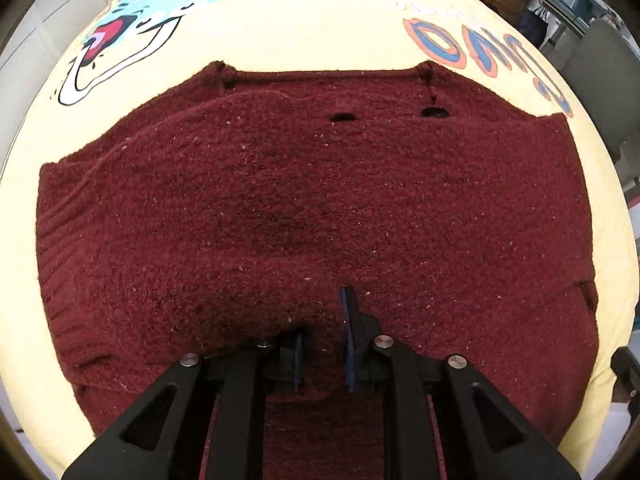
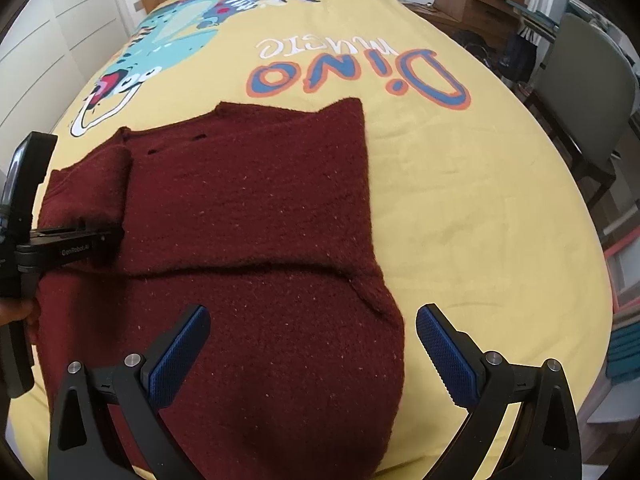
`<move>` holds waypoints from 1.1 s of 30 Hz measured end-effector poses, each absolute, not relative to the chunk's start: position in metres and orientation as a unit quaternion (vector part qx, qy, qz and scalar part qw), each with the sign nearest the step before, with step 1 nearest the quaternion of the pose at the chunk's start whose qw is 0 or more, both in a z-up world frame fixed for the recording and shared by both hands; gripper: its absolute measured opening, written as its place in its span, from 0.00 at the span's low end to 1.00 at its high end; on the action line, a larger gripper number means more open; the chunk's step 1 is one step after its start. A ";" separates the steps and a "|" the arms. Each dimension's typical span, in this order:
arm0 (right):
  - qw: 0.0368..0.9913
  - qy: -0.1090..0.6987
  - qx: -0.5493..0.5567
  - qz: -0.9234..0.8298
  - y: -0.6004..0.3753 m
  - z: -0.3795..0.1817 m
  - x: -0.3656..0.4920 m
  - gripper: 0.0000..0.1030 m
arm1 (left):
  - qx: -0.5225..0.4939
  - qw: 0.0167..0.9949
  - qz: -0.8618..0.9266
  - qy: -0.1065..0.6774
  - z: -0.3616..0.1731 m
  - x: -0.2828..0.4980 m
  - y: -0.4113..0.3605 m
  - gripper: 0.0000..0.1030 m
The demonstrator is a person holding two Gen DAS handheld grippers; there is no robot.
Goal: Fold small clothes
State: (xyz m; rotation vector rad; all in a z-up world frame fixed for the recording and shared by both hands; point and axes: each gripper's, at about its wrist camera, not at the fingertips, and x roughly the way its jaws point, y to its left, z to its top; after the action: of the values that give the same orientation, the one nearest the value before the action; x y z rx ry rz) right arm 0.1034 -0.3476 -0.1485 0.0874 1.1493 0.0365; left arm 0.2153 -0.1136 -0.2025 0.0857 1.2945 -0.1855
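The left gripper (image 1: pixel 324 340) points steeply down into the dark red knitted garment (image 1: pixel 312 200), its blue pads (image 1: pixel 349 340) drawn close with a ridge of the knit caught between them — clenched on the cloth, one pad half buried under the fold. In the right wrist view the same tool comes in from nine o'clock, its black body (image 2: pixel 60 248) lying over the garment's left portion, with a bit of the person's hand (image 2: pixel 16 312) behind it.

The right gripper (image 2: pixel 312 344) hangs above the near part of the garment (image 2: pixel 260 220) with its jaws spread wide — released, nothing between the blue pads (image 2: pixel 180 356). The garment's near right edge runs through the gap, closer to the pad at three o'clock.

The garment lies flat on a yellow bedspread (image 2: pixel 480 220), a fold line crossing it from nine to three o'clock, two small holes (image 1: pixel 344 117) toward twelve. Beyond it, at twelve to one o'clock, stands the printed word "Dino" (image 2: pixel 360 76); a cartoon dinosaur (image 2: pixel 172 36) sits at eleven. A grey chair (image 2: pixel 592 80) stands beside the bed at two o'clock.
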 end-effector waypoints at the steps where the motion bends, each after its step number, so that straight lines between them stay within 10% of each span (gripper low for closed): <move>1: 0.838 0.543 0.043 0.017 -0.348 -0.149 0.103 1.00 | 0.037 0.793 -0.087 0.602 -0.203 0.216 -0.113 0.15; 6: 0.838 0.544 0.043 0.016 -0.350 -0.149 0.101 1.00 | 0.041 0.788 -0.090 0.608 -0.205 0.218 -0.113 0.27; 11: 0.839 0.542 0.044 0.014 -0.353 -0.148 0.098 1.00 | 0.033 0.786 -0.094 0.610 -0.202 0.213 -0.116 0.94; 33: 0.831 0.554 0.040 0.027 -0.337 -0.157 0.090 1.00 | 0.032 0.791 -0.033 0.610 -0.179 0.160 0.040 0.94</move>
State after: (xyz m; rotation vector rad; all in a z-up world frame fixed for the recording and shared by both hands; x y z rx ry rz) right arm 0.0904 -0.3371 -0.1570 0.0844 1.1738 0.0582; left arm 0.1602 0.0397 -0.1792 0.0685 1.3135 -0.0714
